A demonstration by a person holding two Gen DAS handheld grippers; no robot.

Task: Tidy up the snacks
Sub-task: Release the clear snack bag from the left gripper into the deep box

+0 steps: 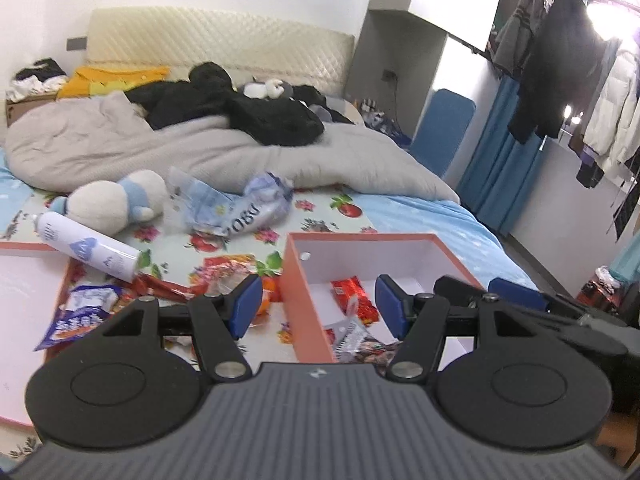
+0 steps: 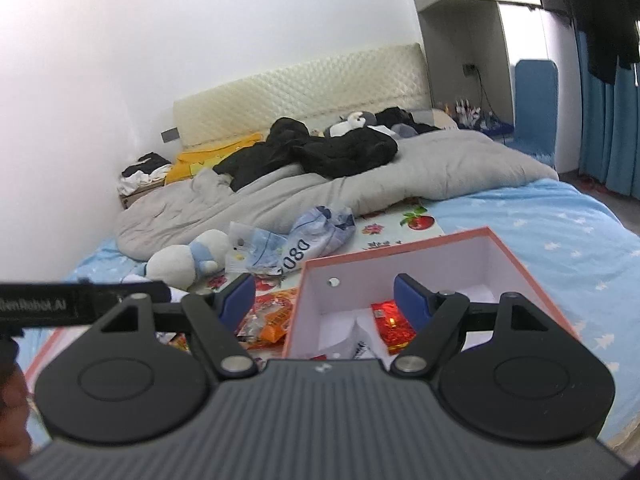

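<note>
An open orange box with white inside [image 1: 304, 300] [image 2: 516, 256] sits on the bed. It holds a red snack packet [image 1: 354, 296] [image 2: 390, 322] and other wrappers [image 1: 352, 338]. My left gripper [image 1: 318, 306] is open and empty, straddling the box's left wall. My right gripper [image 2: 326, 300] is open and empty over the box's near left corner. Loose snacks lie left of the box: an orange-red packet [image 1: 224, 270] [image 2: 272, 316], red sticks [image 1: 168, 288] and a blue-purple packet [image 1: 80, 316].
A white spray can [image 1: 88, 246], a plush toy [image 1: 116, 200] [image 2: 188, 258] and a crumpled blue-white bag [image 1: 240, 208] [image 2: 304, 240] lie on the floral mat. The box lid [image 1: 24, 320] lies at left. A grey duvet [image 1: 200, 148] and dark clothes fill the far bed.
</note>
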